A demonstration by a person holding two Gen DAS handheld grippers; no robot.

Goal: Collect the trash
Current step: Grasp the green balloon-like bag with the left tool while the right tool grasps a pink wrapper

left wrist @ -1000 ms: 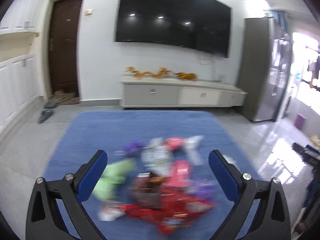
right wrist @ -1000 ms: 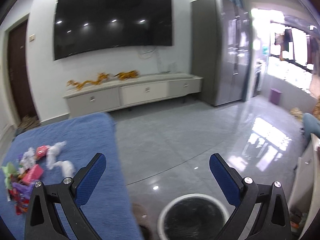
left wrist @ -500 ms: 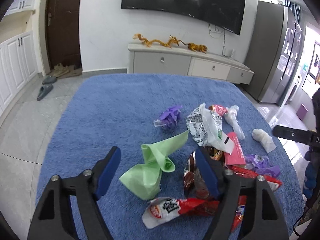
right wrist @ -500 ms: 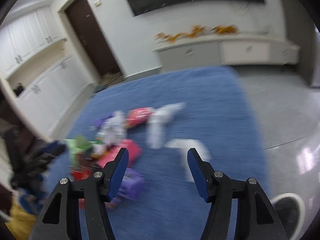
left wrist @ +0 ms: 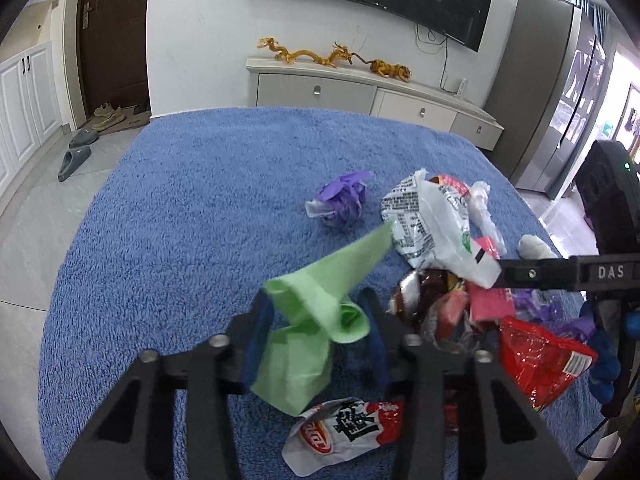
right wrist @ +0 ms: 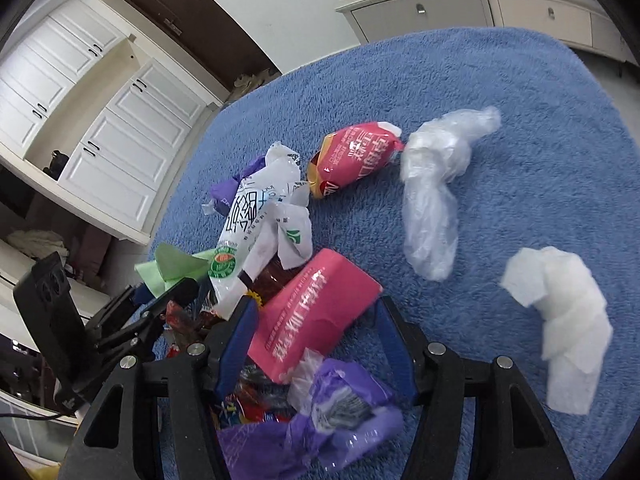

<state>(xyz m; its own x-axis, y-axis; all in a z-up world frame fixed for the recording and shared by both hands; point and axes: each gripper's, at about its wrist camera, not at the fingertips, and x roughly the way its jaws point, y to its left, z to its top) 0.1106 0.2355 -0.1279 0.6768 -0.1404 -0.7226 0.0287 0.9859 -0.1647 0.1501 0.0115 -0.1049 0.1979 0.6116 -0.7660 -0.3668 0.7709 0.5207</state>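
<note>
Trash lies in a pile on a blue fuzzy surface (left wrist: 208, 208). My left gripper (left wrist: 316, 336) is closed around a crumpled green bag (left wrist: 316, 320), which also shows in the right wrist view (right wrist: 172, 268). My right gripper (right wrist: 316, 336) has its jaws on both sides of a pink packet (right wrist: 316, 312), close against it. Purple wrapping (right wrist: 320, 424) lies under the right gripper. A white printed bag (right wrist: 260, 228), a red-pink snack bag (right wrist: 356, 152), a clear plastic bag (right wrist: 432, 200) and a white tissue wad (right wrist: 560, 312) lie around.
A purple wad (left wrist: 340, 200), a red foil bag (left wrist: 540, 360) and a red-white snack wrapper (left wrist: 344, 432) lie on the surface. A white TV cabinet (left wrist: 360, 92) stands behind, a grey tall cabinet (left wrist: 548, 92) at right, slippers (left wrist: 76, 156) on the floor at left.
Both grippers have come down onto the pile and narrowed. The left one has closed on the green bag. The right one has swung from the floor to the pink packet.
</note>
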